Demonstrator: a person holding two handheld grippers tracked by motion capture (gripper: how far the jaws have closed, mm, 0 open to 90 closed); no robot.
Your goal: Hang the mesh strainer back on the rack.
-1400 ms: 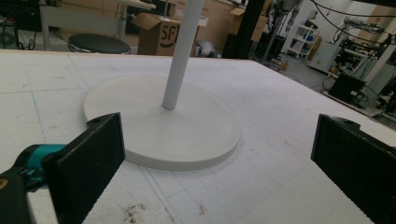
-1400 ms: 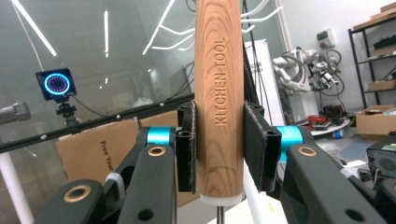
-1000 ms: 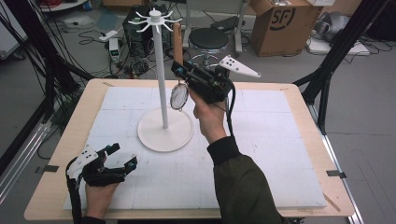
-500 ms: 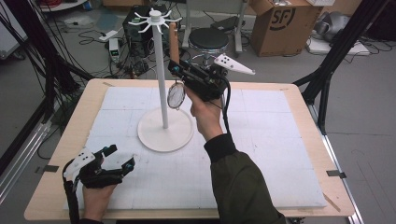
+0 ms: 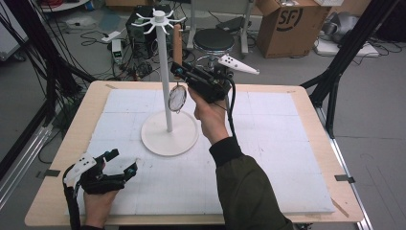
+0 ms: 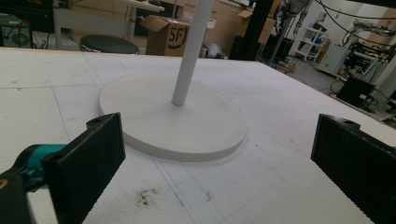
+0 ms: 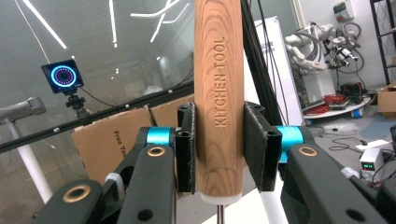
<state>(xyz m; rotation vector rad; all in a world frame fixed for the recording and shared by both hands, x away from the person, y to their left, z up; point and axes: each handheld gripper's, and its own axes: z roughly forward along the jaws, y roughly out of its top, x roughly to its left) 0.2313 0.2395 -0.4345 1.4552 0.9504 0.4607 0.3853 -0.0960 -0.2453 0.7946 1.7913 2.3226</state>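
In right gripper view: handle (image 7: 219, 100) stamped "KITCHEN TOOL".

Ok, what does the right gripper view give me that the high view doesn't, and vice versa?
Right gripper view: the words KITCHEN TOOL engraved on the light wooden handle, black pads pressed on both sides. High view: the round wire-mesh sieve head hanging beside the white hook stand's pole, and the open left gripper on the white foam mat. Shared: the right gripper clamping that handle.
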